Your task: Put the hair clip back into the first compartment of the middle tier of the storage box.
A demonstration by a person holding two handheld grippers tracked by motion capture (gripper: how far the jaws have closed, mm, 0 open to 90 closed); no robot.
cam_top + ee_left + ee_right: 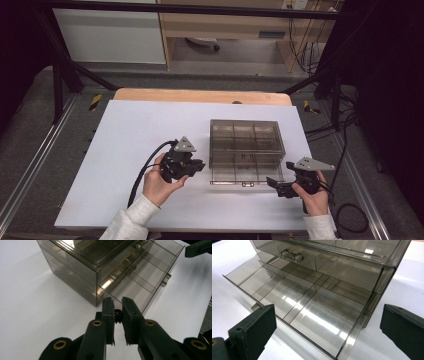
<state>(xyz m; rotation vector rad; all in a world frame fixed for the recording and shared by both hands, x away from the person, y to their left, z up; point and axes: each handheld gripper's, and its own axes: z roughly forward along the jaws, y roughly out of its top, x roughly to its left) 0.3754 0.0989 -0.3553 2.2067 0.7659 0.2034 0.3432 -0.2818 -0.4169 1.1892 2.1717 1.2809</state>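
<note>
The smoky plastic drawer box (246, 145) sits right of centre on the table (140, 130), with its bottom drawer (294, 307) pulled out toward me, its long front edge running left to right. My right tool (280, 186) hovers at the near right corner of that drawer, jaws spread wide and empty, nearer to the drawer front than my left. My left tool (196, 166) waits just left of the box, jaws closed on nothing. The drawer front lies just left of the right tool.
</note>
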